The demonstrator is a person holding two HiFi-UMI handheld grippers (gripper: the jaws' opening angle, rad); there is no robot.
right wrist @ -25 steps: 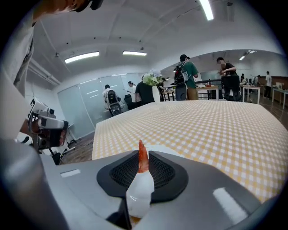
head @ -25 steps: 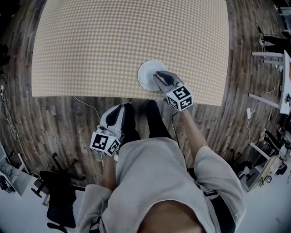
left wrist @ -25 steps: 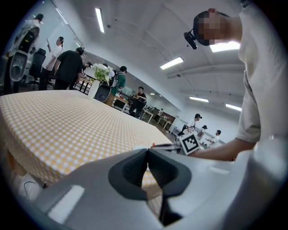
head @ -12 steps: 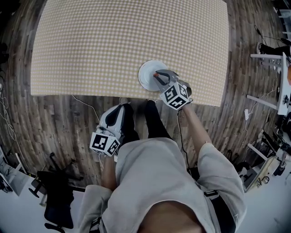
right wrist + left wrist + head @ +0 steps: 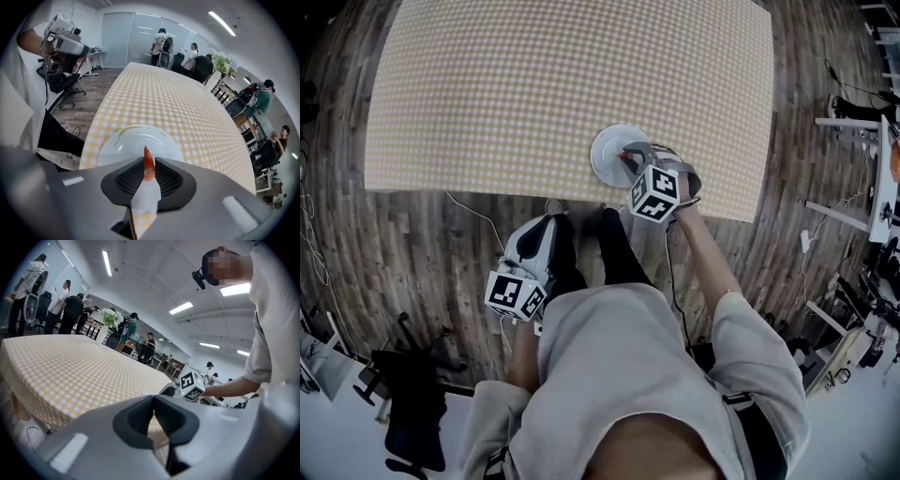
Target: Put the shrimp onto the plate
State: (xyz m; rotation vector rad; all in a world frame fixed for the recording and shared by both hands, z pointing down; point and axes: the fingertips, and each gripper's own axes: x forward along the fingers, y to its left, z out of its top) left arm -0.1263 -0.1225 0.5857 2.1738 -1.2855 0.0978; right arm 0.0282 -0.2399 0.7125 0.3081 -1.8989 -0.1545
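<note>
A white plate (image 5: 607, 148) (image 5: 133, 140) sits near the front edge of the table. My right gripper (image 5: 627, 156) (image 5: 149, 174) hangs over the plate's near right side, shut on the shrimp (image 5: 148, 164), whose orange tail sticks up between the pads and whose pale body hangs below. In the head view the shrimp (image 5: 624, 154) is only a small orange speck at the jaw tips. My left gripper (image 5: 549, 221) (image 5: 153, 414) is held low in front of the table, off its edge, shut with nothing in it.
A yellow-and-white checked cloth (image 5: 572, 84) covers the table; apart from the plate I see nothing on it. Below the front edge are wooden floor, a cable (image 5: 473, 214) and the person's legs. Other people and desks stand far behind the table (image 5: 70, 310).
My right gripper has tipped steeper over the plate, its marker cube swinging left toward the plate. The shrimp stays gripped. My left gripper has not moved.
</note>
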